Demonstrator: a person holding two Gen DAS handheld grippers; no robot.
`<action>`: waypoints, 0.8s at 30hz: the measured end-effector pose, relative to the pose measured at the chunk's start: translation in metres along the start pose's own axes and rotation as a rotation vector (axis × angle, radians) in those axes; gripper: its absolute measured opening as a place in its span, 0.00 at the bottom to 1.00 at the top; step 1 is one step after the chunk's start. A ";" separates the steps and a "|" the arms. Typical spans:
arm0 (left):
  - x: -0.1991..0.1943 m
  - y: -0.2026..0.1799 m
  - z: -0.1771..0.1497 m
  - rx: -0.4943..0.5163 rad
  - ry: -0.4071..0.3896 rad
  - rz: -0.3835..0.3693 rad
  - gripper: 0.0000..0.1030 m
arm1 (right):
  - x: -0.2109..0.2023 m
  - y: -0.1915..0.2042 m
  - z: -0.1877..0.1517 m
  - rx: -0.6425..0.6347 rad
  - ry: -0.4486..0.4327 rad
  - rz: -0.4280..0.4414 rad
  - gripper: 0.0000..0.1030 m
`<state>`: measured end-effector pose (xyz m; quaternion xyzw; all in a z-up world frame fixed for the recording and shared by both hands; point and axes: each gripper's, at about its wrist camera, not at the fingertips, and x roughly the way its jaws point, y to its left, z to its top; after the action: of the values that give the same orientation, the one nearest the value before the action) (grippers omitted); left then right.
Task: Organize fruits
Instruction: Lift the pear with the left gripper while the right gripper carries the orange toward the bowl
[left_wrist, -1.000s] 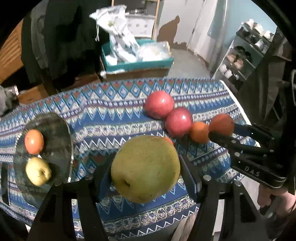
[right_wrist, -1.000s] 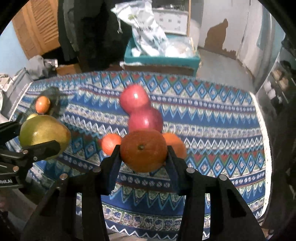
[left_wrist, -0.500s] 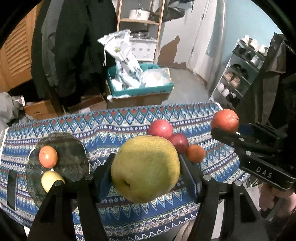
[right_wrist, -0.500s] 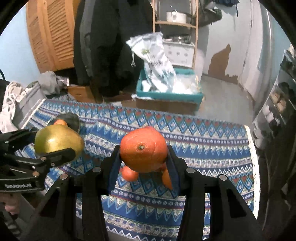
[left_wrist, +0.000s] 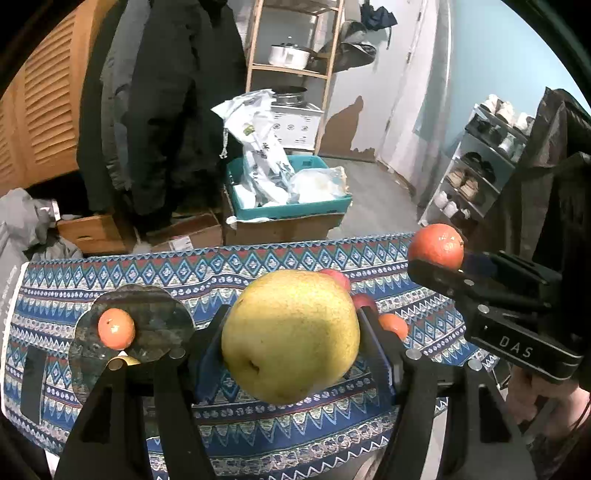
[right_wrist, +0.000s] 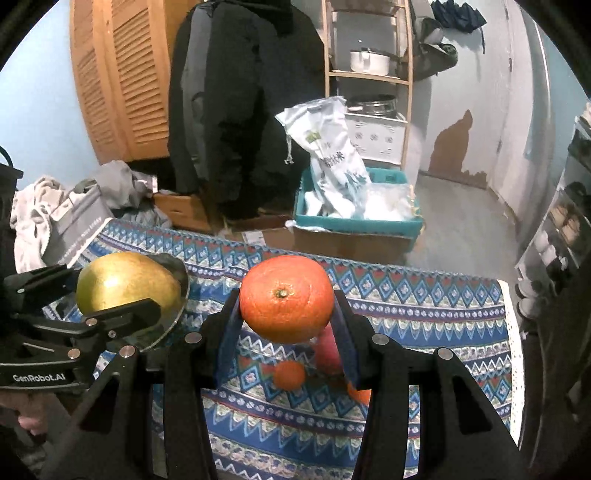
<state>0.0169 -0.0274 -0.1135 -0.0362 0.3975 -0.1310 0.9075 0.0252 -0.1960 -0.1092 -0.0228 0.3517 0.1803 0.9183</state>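
The left gripper (left_wrist: 291, 338) is clamping a big yellow-green pear (left_wrist: 290, 334) between its two fingers, holding it in the air above the near part of the patterned surface (left_wrist: 258, 266). The right gripper (right_wrist: 286, 301) is squeezing a large orange (right_wrist: 286, 297) the same way, above two small oranges (right_wrist: 290, 374) and a red apple (right_wrist: 327, 354) lying on the cloth. At the left, a dark glass plate (left_wrist: 159, 325) is carrying a small orange (left_wrist: 115, 328)
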 end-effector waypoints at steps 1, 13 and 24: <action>0.000 0.003 0.000 -0.005 0.000 0.003 0.67 | 0.002 0.002 0.002 -0.002 0.001 0.003 0.45; 0.007 0.056 -0.013 -0.097 0.027 0.082 0.67 | 0.037 0.036 0.024 -0.008 0.041 0.101 0.45; 0.027 0.116 -0.045 -0.185 0.104 0.164 0.67 | 0.081 0.081 0.037 -0.022 0.100 0.192 0.45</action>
<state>0.0256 0.0793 -0.1834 -0.0802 0.4559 -0.0210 0.8862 0.0763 -0.0887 -0.1270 -0.0080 0.3958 0.2699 0.8778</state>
